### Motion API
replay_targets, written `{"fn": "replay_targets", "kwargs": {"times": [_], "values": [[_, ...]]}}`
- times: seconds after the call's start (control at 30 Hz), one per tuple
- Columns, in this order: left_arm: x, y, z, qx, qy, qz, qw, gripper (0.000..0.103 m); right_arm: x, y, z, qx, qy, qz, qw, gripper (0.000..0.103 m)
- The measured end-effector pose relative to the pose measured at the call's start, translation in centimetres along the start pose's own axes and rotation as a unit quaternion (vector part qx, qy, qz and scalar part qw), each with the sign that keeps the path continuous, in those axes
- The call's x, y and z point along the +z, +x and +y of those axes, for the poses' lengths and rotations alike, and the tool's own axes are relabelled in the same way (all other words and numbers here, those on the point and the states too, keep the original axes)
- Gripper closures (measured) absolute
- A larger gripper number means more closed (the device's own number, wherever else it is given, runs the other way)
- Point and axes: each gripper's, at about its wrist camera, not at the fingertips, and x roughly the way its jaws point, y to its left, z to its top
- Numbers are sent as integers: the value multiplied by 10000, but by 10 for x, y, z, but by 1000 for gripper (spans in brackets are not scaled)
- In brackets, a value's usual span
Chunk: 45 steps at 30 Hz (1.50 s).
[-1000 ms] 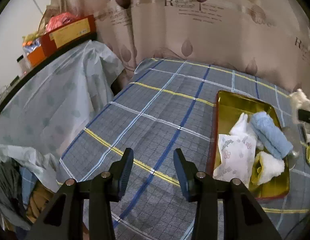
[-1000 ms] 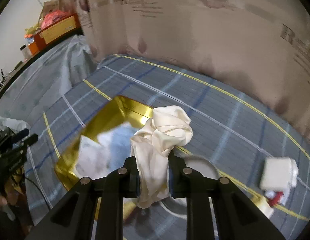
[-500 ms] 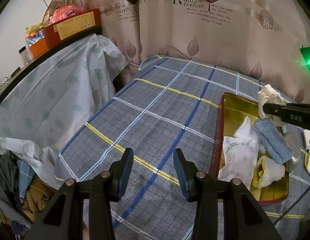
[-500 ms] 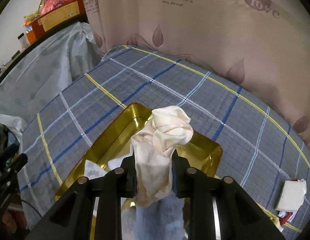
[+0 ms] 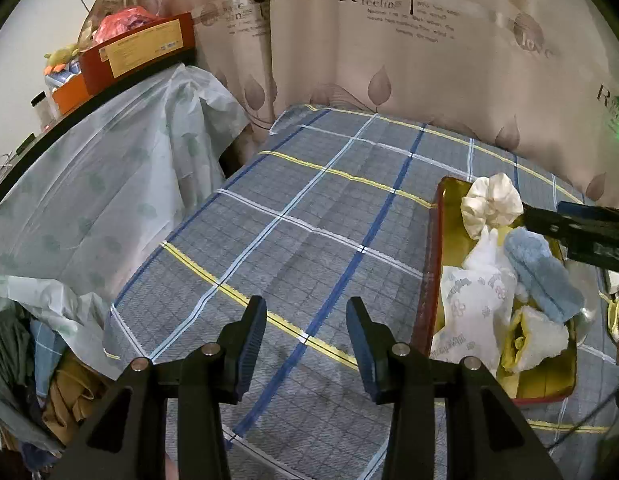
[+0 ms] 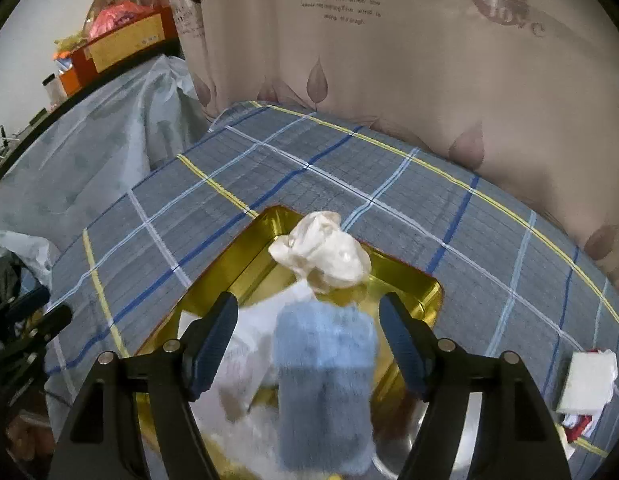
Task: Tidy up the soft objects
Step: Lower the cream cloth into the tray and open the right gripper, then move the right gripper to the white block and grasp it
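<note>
The right gripper (image 6: 307, 320) is seen with its jaws parted wide; they have just been opening, and nothing is pressed between the pads. The cream cloth (image 6: 321, 256) is found just ahead of the fingertips, lying free at the far end of the gold tray (image 6: 249, 264). Between and below the jaws a blue towel (image 6: 325, 380) is seen in the tray, with white cloths (image 6: 245, 360) to its left. To the right of the gripper, well apart, a white folded item (image 6: 589, 380) is noted on the plaid tabletop (image 6: 429, 208).

The left gripper (image 5: 305, 332) is held about half open and empty above the plaid tabletop. The tray is located to its right, with the cream cloth (image 5: 491, 204) at the far end and the blue towel (image 5: 543, 276) nearer. A patterned curtain (image 5: 429, 60) is recorded beyond.
</note>
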Motion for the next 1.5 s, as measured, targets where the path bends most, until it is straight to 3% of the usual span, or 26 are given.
{"fn": "replay_targets", "kwargs": {"times": [0.17,0.37,0.6,0.8,0.93,1.1,1.3,1.5], "values": [[-2,1,-6,22,82,17,10000,61,-21,-31,-10,66,43,-117,9999,32],[-4,2,-11,59,160,31,9998,61,-54,-73,-47,-143,300,-255,9991,32],[-7,1,-18,59,258,38,9996,61,-100,-114,-123,-811,841,-198,9930,32],[-10,2,-25,54,346,63,9994,61,-142,-147,-202,-1491,1479,-154,9776,32],[-11,4,-28,-75,360,130,9992,61,-166,-155,-238,-1712,1831,-25,9681,32],[-13,10,-30,-80,373,221,9990,61,-173,-154,-264,-1610,2115,-60,9640,32],[-16,19,-24,-167,214,399,9988,61,-150,-124,-279,-1108,2258,10,9679,32],[-17,24,-19,-1,187,436,9989,61,-128,-83,-297,-958,2524,203,9627,32]]}}
